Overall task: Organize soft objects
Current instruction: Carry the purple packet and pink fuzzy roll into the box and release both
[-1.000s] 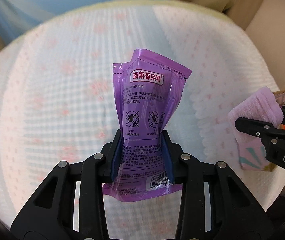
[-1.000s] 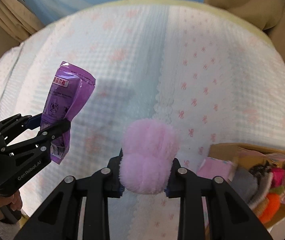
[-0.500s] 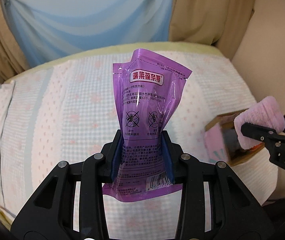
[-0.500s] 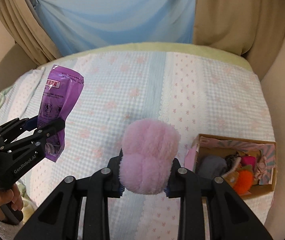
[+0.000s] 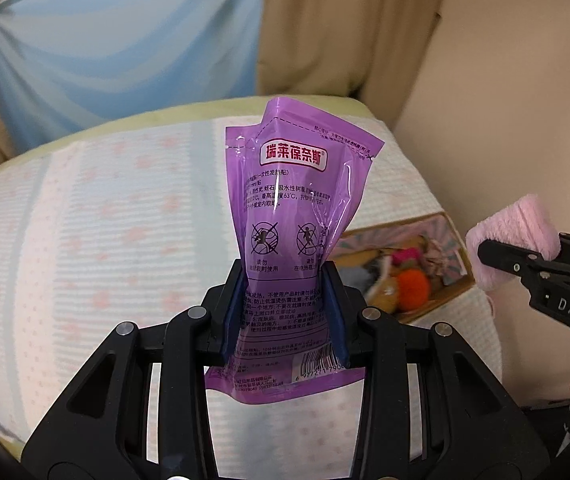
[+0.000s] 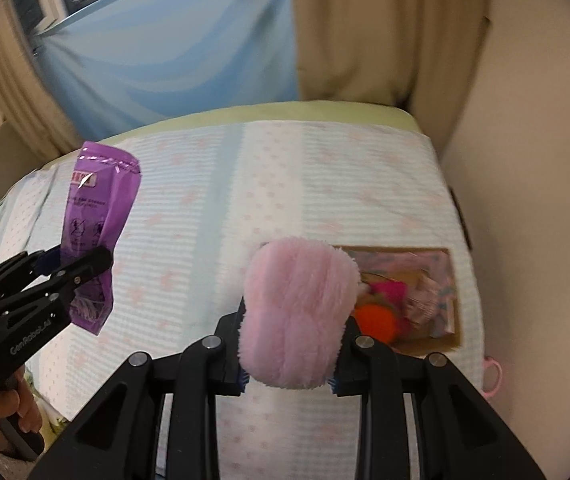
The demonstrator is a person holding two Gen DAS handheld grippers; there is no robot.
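Note:
My left gripper (image 5: 283, 312) is shut on a purple plastic pouch (image 5: 297, 216) with Chinese print and holds it upright, high above the bed. The pouch (image 6: 99, 208) and left gripper (image 6: 81, 264) also show at the left of the right wrist view. My right gripper (image 6: 289, 350) is shut on a fluffy pink plush (image 6: 297, 312), held above the bed near an open cardboard box (image 6: 451, 340). The plush (image 5: 513, 236) and right gripper (image 5: 525, 256) show at the right of the left wrist view.
The box (image 5: 451, 226) sits at the bed's right edge and holds several soft toys, one an orange ball (image 5: 413, 290). The bed (image 6: 285, 184) has a pale checked quilt. Blue and tan curtains (image 6: 205, 40) hang behind; a beige wall (image 6: 525, 120) is on the right.
Both grippers have risen and pulled back from the bed with their objects still held. The box with toys has come into fuller view, now just behind the plush and the pouch.

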